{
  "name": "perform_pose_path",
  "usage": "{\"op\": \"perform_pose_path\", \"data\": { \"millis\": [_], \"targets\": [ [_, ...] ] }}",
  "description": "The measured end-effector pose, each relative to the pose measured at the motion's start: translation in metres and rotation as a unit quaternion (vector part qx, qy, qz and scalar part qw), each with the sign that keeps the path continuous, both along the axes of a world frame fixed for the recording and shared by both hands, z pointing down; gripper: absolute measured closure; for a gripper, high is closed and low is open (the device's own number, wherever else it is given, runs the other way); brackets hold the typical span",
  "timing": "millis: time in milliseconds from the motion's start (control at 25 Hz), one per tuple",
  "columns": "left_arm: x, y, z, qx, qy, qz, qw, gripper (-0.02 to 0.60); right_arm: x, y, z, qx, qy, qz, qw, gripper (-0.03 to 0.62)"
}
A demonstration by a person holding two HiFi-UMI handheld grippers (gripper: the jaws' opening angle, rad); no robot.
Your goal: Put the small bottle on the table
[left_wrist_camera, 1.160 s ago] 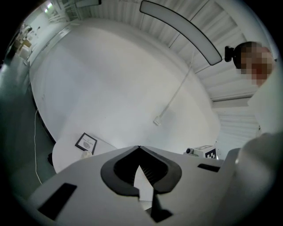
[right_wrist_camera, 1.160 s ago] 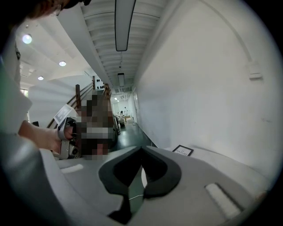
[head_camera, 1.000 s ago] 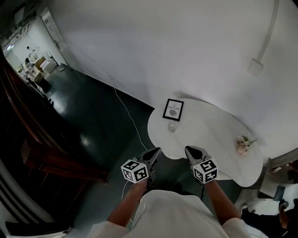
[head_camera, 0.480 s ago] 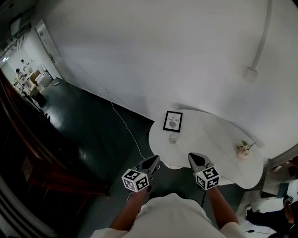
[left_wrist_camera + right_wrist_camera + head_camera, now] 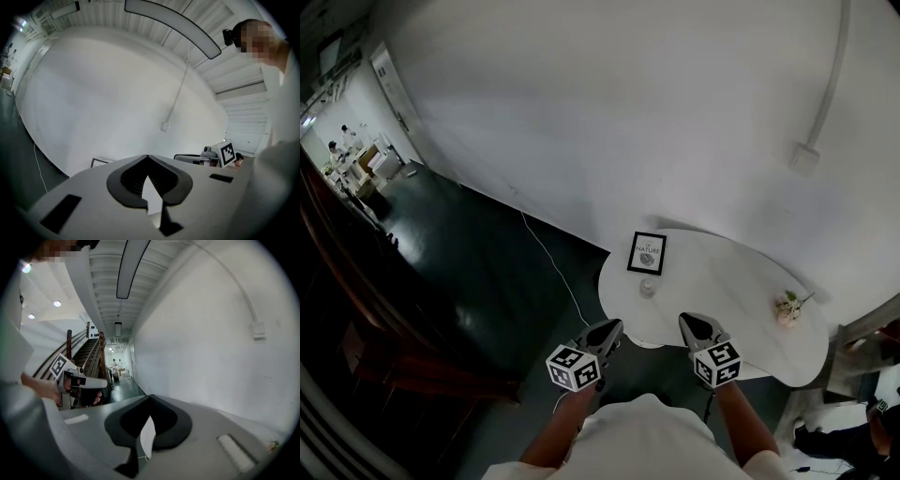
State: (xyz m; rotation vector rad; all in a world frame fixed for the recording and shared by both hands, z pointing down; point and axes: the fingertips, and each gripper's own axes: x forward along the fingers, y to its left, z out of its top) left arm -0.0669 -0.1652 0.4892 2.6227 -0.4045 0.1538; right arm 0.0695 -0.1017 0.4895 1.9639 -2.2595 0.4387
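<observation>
A small clear bottle (image 5: 647, 287) stands on the white round-edged table (image 5: 722, 277), just in front of a framed picture (image 5: 647, 253). My left gripper (image 5: 613, 326) and right gripper (image 5: 685, 320) hang side by side at the table's near edge, short of the bottle. Both are shut with nothing between their jaws. In the left gripper view the closed left gripper (image 5: 147, 156) points up at the white wall, and only the framed picture (image 5: 98, 162) shows of the table's things. The right gripper (image 5: 150, 396) also faces the wall.
A small bunch of flowers (image 5: 787, 307) lies at the table's right end. A white cable (image 5: 551, 267) runs over the dark floor left of the table. A dark wooden stair rail (image 5: 356, 300) borders the left. People stand far off down the corridor (image 5: 347, 150).
The head view has shifted a little, so the table sits slightly lower and nearer. Both grippers stay shut and side by side; the bottle has not moved.
</observation>
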Motion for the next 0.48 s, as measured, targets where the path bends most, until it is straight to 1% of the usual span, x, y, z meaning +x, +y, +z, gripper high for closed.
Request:
{"op": "perform_pose_path", "data": {
  "millis": [480],
  "targets": [
    [-0.0066, -0.0064, -0.0030, 0.005, 0.003, -0.007, 1.0000, 0.577, -0.0050, -0.0044, -0.0049, 0.000, 0.003, -0.003, 1.000, 0.583]
  ]
}}
